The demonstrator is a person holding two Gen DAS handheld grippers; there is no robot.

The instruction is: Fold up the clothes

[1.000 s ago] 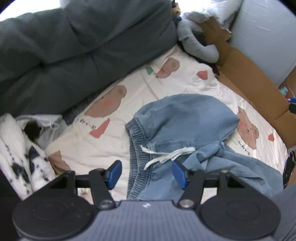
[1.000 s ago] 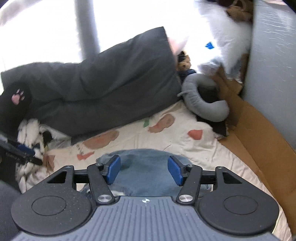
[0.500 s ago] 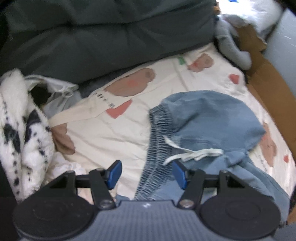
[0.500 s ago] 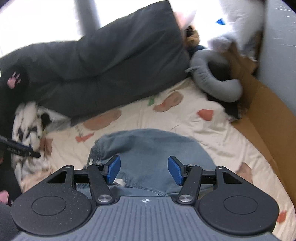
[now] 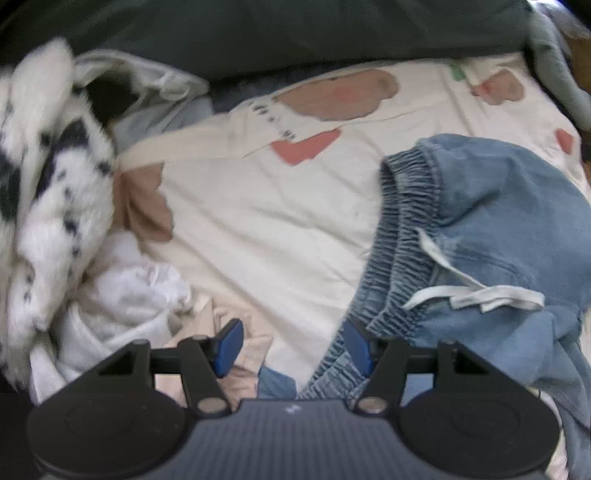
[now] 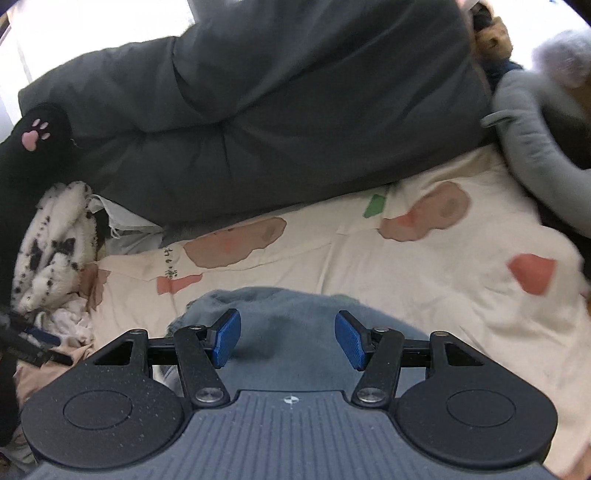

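Left wrist view: the left gripper (image 5: 291,345) is hanging over a bed, its blue-padded jaws standing apart and clamping nothing, with the gathered elastic waistband of a pair of light blue denim trousers (image 5: 498,221) running up past the right-hand pad. The trousers are lying rumpled on the right side of a cream bedsheet (image 5: 266,221) printed with soft brown bear shapes and coral patches, and a flat white drawstring (image 5: 476,293) is trailing across the faded cloth just below the ribbed waistband. A fluffy white plush throw with black spots (image 5: 48,206) is bunching along the left edge, with crumpled white fabric (image 5: 125,291) heaped beside it near the left pad. A dark grey quilted duvet (image 5: 280,33) is piling up along the far edge of the sheet. Right wrist view: the right gripper (image 6: 287,339) is likewise holding its ridged blue pads apart, empty, above the rounded, domed hump of the same trousers (image 6: 288,325), which are sitting in the near middle of the sheet (image 6: 424,266); motion blur is softening the cloth there, so whether the pads are touching it cannot be told. The puffy duvet (image 6: 277,110) is filling the background, a curved grey neck pillow (image 6: 535,147) is resting at the right, and a black plush paw with pink toe pads (image 6: 35,134) is showing at the left above the spotted throw (image 6: 51,251).
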